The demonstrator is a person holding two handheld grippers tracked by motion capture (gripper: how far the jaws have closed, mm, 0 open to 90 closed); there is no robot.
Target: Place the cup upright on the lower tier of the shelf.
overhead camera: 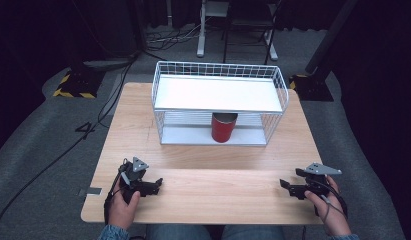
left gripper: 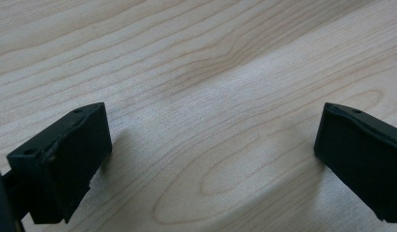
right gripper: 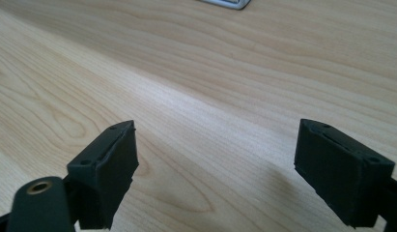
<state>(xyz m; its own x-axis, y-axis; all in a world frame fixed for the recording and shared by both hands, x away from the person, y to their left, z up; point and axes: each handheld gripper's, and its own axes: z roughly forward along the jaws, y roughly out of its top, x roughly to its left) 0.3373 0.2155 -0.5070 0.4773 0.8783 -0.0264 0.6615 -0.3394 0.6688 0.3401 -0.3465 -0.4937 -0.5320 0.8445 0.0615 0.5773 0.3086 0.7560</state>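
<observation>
Table (overhead camera: pixel 203 192): light wood, grain visible, rounded corners.
Rack (overhead camera: pixel 220 102): white wire, 2 tiers, far half of table, approx centred.
Top shelf (overhead camera: pixel 218 94): white panel w/ wire rail round it.
Red can (overhead camera: pixel 224 127): upright on lower tier, under top shelf, near front edge.
Floor (overhead camera: pixel 38 135): grey carpet; black cables (overhead camera: pixel 68 145) at left.
Stand bases (overhead camera: pixel 73 82): black, yellow-black hazard stripes, beyond table's far corners.

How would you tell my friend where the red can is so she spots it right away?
Find the light wooden table, then the white wire two-level shelf rack at its far side. Look under the white upper shelf: the red cylindrical can stands upright on the bottom level, near the front edge. It is the only red, round thing there.
</observation>
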